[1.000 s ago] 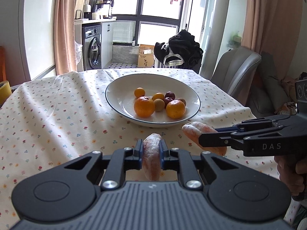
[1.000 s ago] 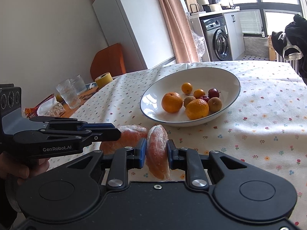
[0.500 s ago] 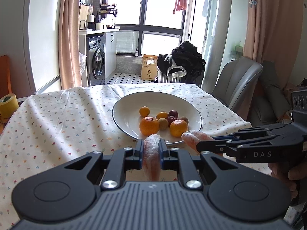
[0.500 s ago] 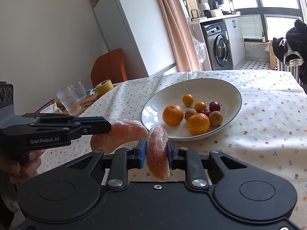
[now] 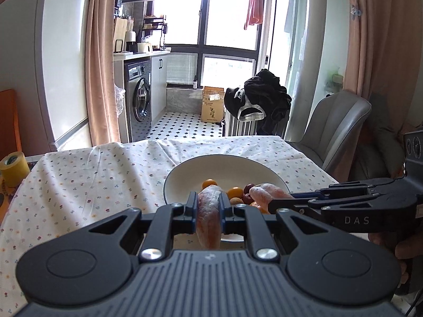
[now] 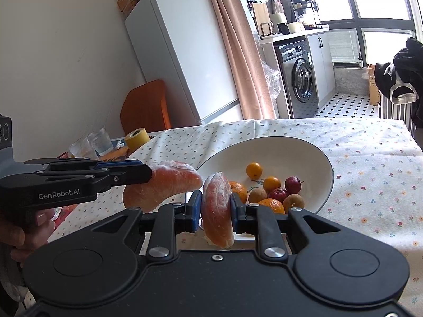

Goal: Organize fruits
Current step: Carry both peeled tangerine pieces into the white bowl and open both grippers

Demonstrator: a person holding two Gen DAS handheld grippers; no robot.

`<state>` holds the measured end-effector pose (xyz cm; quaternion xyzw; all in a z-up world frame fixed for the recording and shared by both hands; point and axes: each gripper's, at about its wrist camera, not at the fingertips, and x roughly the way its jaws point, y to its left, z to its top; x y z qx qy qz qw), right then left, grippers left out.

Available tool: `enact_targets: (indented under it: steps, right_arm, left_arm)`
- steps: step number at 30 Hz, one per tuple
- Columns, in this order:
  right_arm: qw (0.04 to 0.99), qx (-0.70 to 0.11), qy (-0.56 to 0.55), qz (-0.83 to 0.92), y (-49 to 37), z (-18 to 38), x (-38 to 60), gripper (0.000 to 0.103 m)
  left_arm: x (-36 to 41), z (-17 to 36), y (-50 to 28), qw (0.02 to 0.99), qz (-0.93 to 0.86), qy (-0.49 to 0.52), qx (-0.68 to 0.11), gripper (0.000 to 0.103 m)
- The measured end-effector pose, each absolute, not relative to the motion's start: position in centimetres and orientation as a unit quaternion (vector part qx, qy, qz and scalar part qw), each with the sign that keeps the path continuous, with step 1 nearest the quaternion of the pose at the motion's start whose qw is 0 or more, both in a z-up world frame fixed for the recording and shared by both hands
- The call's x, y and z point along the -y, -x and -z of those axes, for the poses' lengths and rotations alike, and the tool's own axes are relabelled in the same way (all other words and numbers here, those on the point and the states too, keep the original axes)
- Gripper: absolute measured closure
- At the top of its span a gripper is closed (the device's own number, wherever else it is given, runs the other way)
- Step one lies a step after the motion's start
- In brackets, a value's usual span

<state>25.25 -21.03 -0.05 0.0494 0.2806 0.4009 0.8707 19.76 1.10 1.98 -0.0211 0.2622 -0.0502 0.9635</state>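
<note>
Fruit wedges, pink-orange and wrapped in clear film, sat clamped one in each hand-held gripper. The left hand-held gripper point(image 5: 208, 206) gripped its wedge point(image 5: 208, 218) above the near rim of the bowl point(image 5: 185, 178). The right hand-held gripper point(image 6: 216, 208) pinched the second wedge point(image 6: 217, 211) just beside it, also over the near rim. Oranges point(image 6: 271, 204), small red fruits point(image 6: 293, 183) and brown ones point(image 6: 257, 195) lay in the bowl on the flowered tabletop point(image 6: 370, 174). A tape roll point(image 6: 137, 136) and glasses point(image 6: 101, 141) stood at the far left edge.
</note>
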Motion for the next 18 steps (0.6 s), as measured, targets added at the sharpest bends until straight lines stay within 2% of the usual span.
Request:
enact_targets:
  steps: [6, 10, 18]
  right_arm:
    - [0.872, -0.28, -0.06, -0.398, -27.2, 0.0, 19.7, 0.082]
    - [0.874, -0.292, -0.071, -0.382, -28.5, 0.4, 19.7, 0.075]
    - [0.872, -0.294, -0.079, -0.384, -28.6, 0.7, 21.2, 0.072]
  left_arm:
    - [-1.8, -1.8, -21.8, 0.963, 0.041, 0.025, -0.264, 0.089]
    - [-2.0, -1.5, -23.0, 0.962, 0.036, 0.028, -0.27, 0.089]
    - [-2.0, -1.0, -25.1, 0.959, 0.032, 0.034, -0.278, 0.089]
